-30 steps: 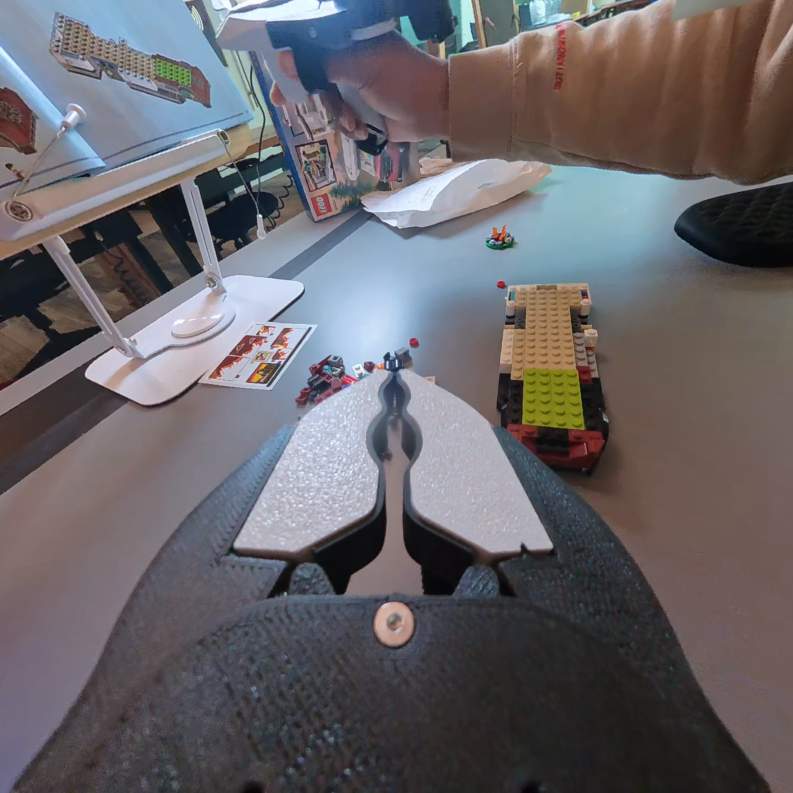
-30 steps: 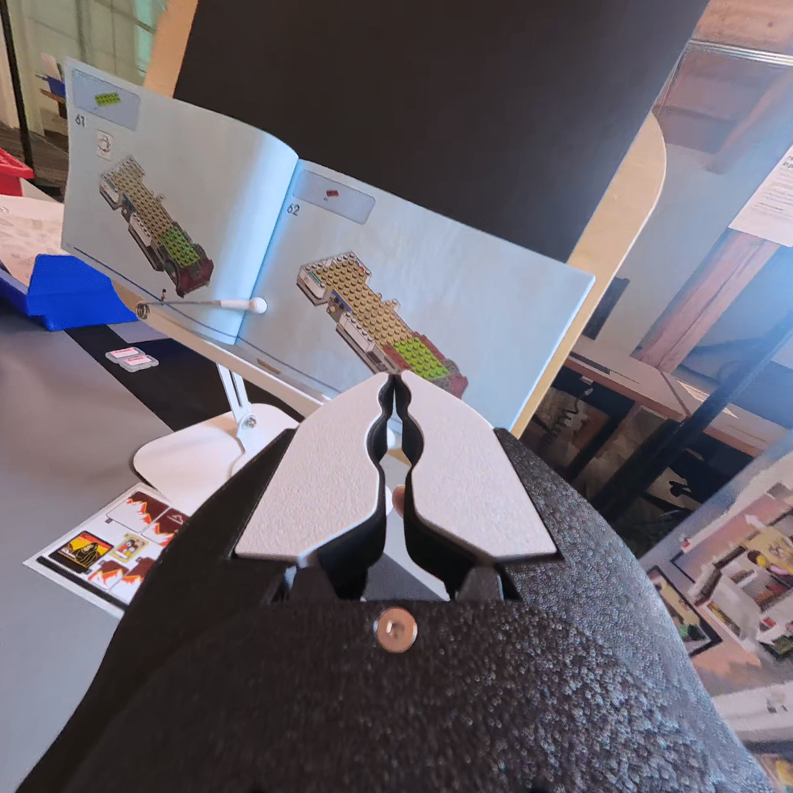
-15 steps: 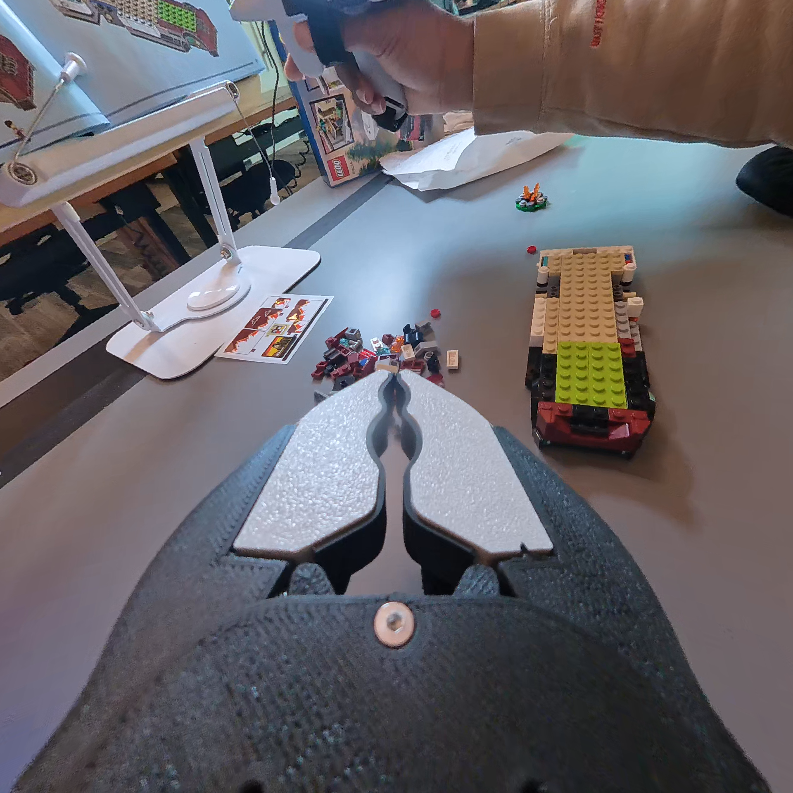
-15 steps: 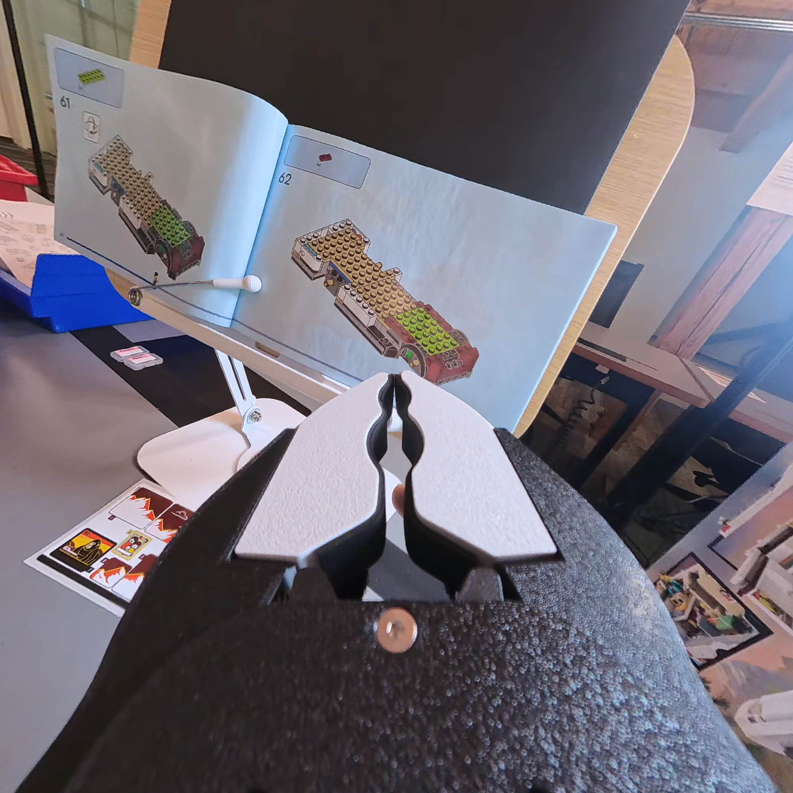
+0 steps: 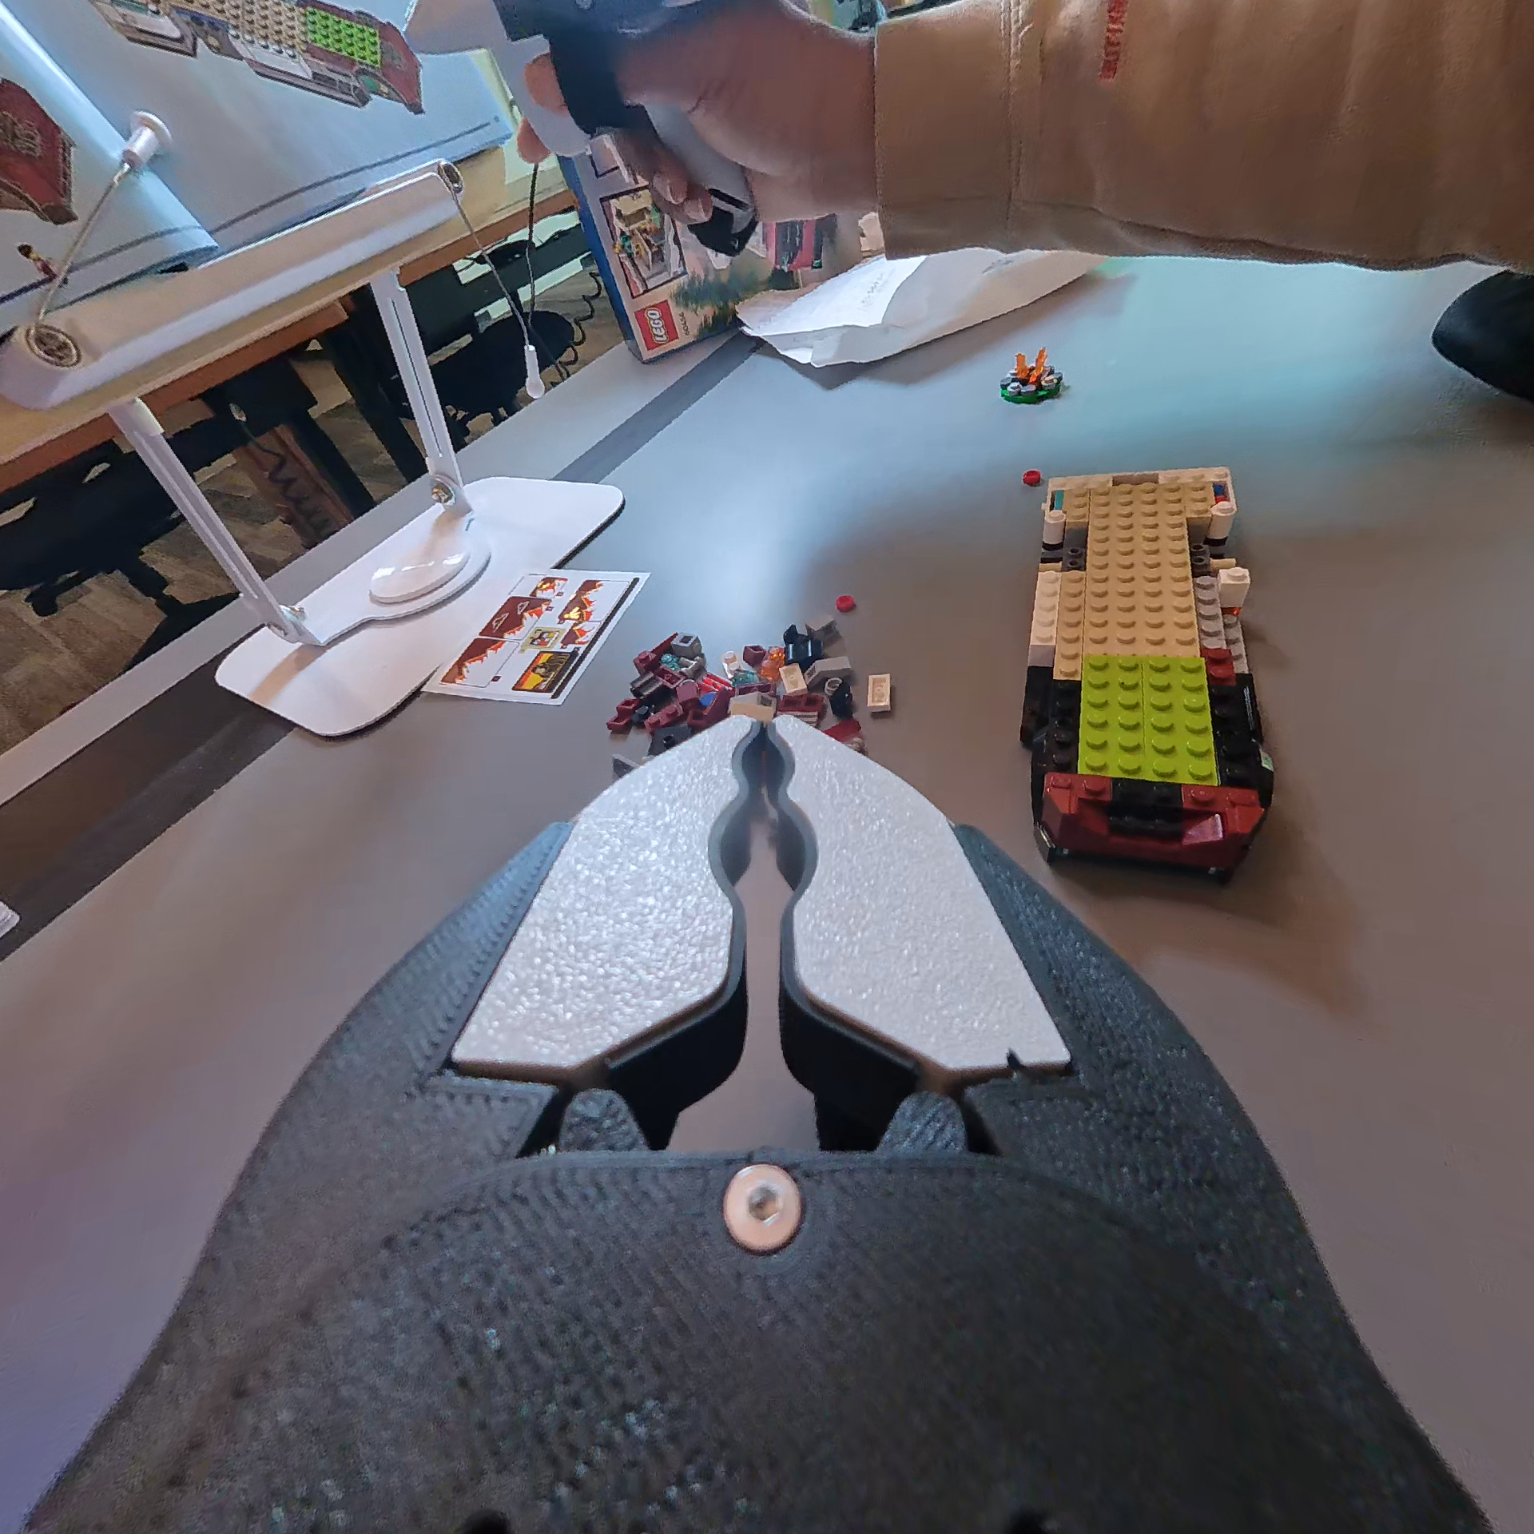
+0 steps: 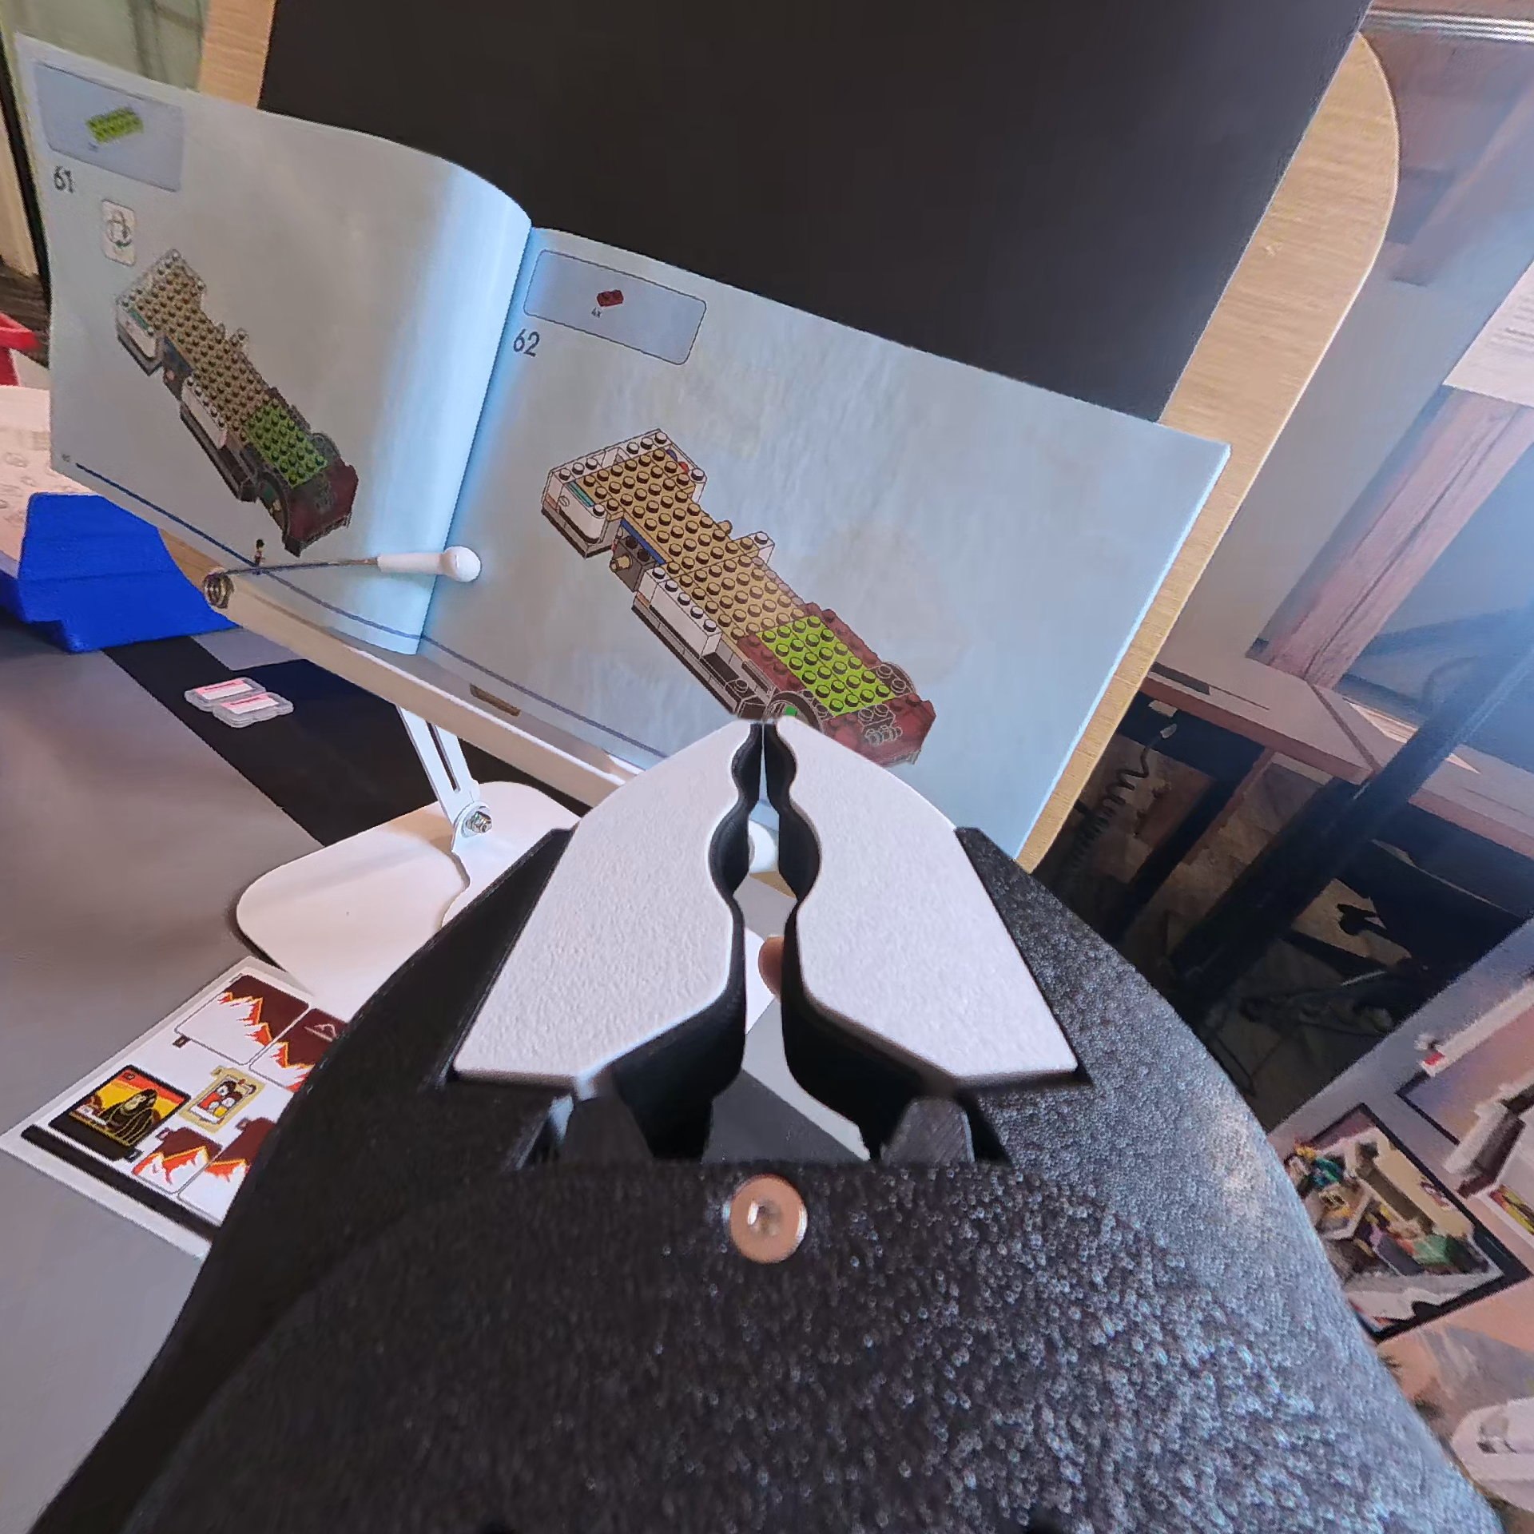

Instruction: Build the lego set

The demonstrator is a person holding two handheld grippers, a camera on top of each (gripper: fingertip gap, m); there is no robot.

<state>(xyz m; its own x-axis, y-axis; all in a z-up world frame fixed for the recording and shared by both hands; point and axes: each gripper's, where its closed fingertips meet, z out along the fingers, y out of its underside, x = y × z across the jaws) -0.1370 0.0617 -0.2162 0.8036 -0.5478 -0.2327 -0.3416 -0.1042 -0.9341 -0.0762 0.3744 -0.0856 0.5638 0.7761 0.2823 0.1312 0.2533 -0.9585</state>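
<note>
Two grippers, both pressed together on nothing: left gripper [image 5: 762, 724] low over a grey table [image 5: 830, 432] near one brick pile [image 5: 747, 676] and one brick model [image 5: 1145, 656]; right gripper [image 6: 762, 726] before one open booklet [image 6: 830, 498] on a white stand [image 6: 357, 896].

My left wrist camera sat low over the table [image 5: 249, 955], looking along it past the book stand [image 5: 398, 598], with the sticker sheet [image 5: 539, 635] just beside the stand's base. My right wrist camera hung close before the same stand [image 6: 349, 896], tilted up. Both views shared stand and sticker sheet [image 6: 166, 1104].
</note>
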